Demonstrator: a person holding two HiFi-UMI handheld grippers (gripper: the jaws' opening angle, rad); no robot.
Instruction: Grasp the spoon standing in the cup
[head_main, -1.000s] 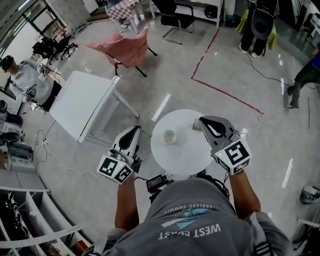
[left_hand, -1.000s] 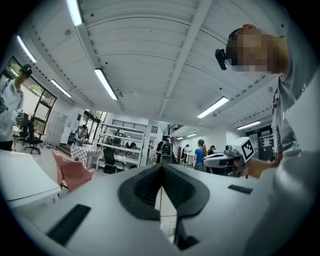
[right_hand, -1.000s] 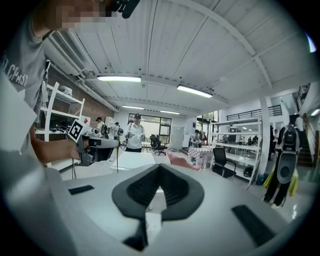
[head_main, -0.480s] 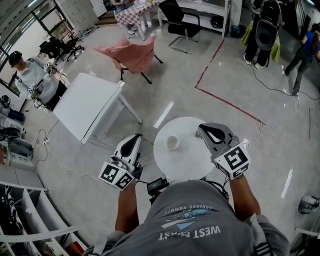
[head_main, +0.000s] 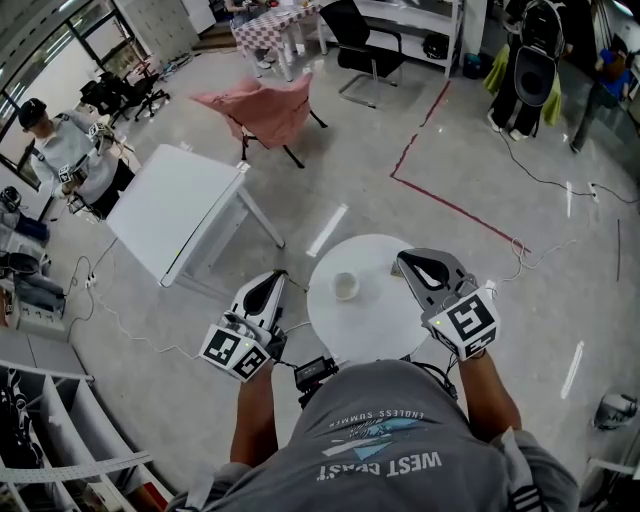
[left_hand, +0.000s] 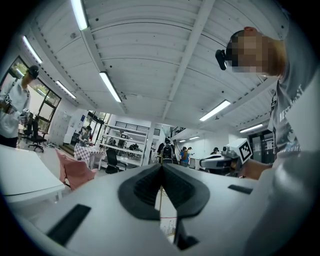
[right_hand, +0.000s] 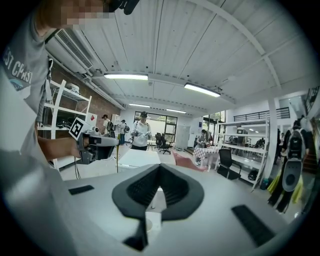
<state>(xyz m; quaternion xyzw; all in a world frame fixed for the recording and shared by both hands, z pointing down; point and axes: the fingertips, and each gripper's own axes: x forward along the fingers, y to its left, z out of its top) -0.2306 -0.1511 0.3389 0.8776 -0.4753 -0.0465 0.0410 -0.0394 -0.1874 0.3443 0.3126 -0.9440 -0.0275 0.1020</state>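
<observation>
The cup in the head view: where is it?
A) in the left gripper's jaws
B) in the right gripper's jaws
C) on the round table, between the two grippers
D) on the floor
C: the cup stands on the round table, apart from the left gripper and the right gripper.

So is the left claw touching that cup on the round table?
Apart. The head view shows the left claw off the left of the table, bare tabletop between it and the cup.
</observation>
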